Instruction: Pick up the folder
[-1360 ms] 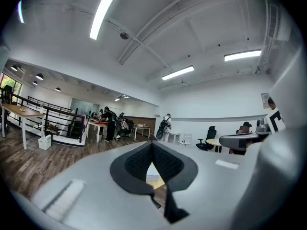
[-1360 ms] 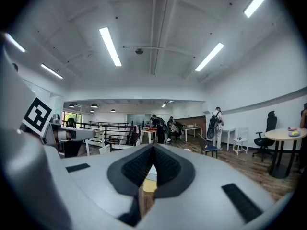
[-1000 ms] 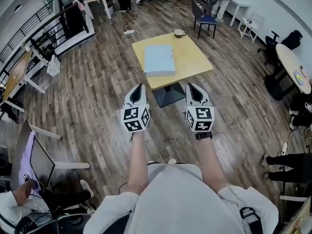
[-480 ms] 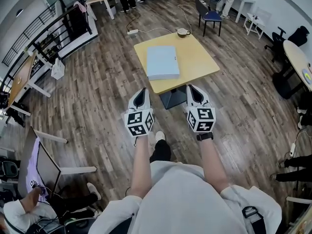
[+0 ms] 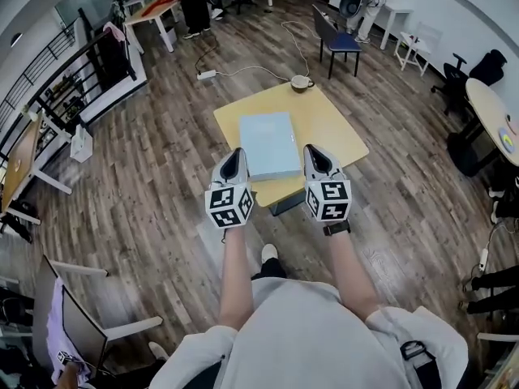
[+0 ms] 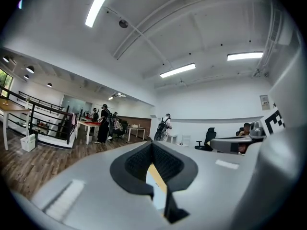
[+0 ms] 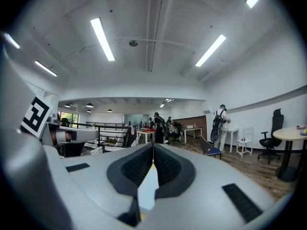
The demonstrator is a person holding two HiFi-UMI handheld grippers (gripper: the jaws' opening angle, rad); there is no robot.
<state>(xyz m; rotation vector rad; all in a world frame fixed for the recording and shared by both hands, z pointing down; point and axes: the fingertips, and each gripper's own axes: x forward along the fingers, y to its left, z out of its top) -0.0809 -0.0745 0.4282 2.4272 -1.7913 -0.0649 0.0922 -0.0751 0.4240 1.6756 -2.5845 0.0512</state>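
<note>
A pale blue folder (image 5: 270, 145) lies flat on a small square yellow table (image 5: 328, 122), toward its near edge. My left gripper (image 5: 233, 159) hangs at the table's near-left edge, just left of the folder, jaws shut and empty. My right gripper (image 5: 314, 156) is over the near edge, just right of the folder, also shut and empty. Neither touches the folder. In the left gripper view the tips of the left gripper (image 6: 152, 143) meet, with a strip of table and folder showing behind them. The right gripper (image 7: 153, 145) shows the same in its own view.
A cup (image 5: 301, 81) stands at the table's far corner. A dark chair (image 5: 334, 34) is beyond it, with a cable and power strip (image 5: 206, 74) on the wooden floor. A round table (image 5: 491, 118) is at the right, desks and several people at the back.
Both grippers have moved forward together with the person. They have gone from well short of the table to flanking the folder at its near edge. The jaws stayed shut.
</note>
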